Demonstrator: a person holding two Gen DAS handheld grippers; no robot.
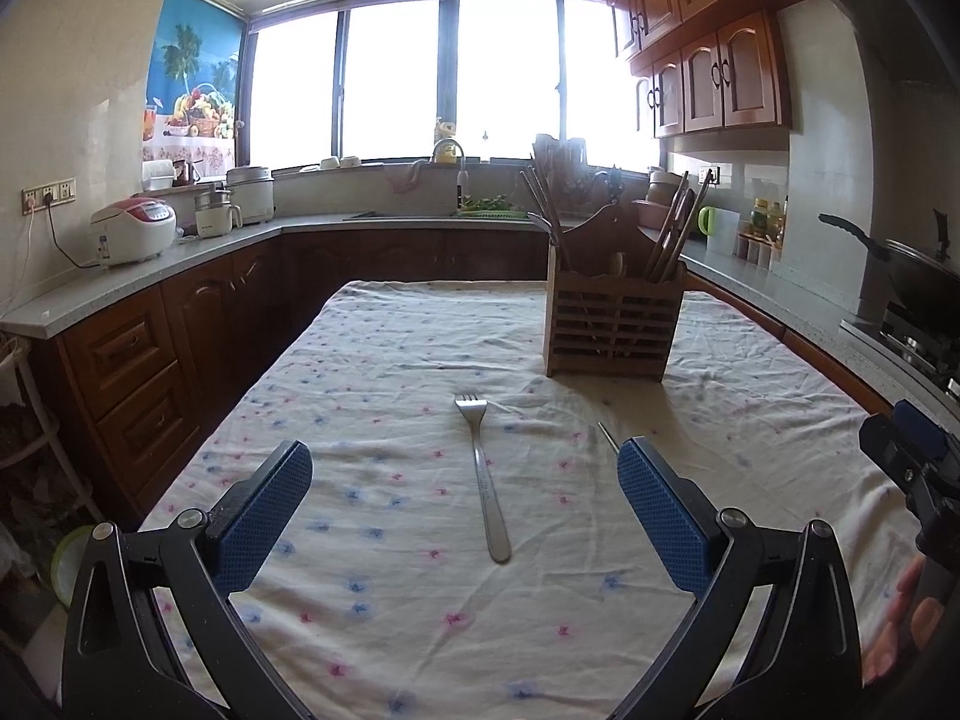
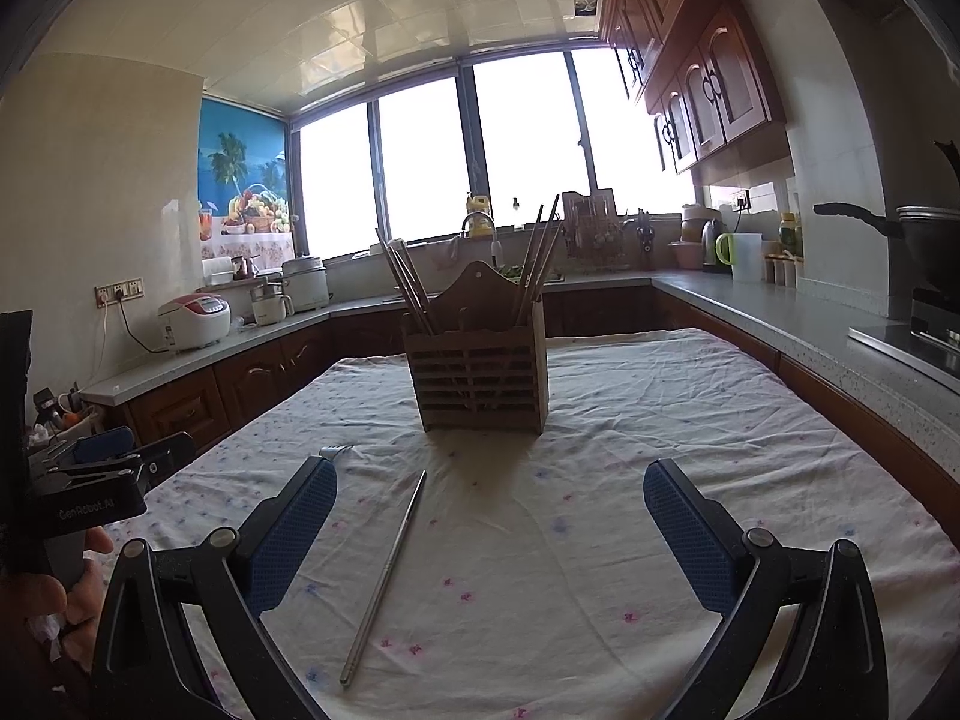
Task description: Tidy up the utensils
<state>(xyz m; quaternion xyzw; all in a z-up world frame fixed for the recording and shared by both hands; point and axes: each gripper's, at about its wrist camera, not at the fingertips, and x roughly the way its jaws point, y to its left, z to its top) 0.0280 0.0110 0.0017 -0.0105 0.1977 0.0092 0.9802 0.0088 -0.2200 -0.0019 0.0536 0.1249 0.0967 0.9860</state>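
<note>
- Fork (image 1: pixel 483 471): plain metal, flat on the cloth (image 1: pixel 390 360), long axis near-to-far, tines far, toward the holder (image 1: pixel 609 324).
- Chopstick (image 2: pixel 385 579): slim metal, right of fork, tip leaning far-right.
- Left gripper (image 1: pixel 465 516): released, empty.
- Right gripper (image 2: pixel 489 534): released, empty.

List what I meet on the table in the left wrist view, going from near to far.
Left gripper → fork → wooden utensil holder
</note>
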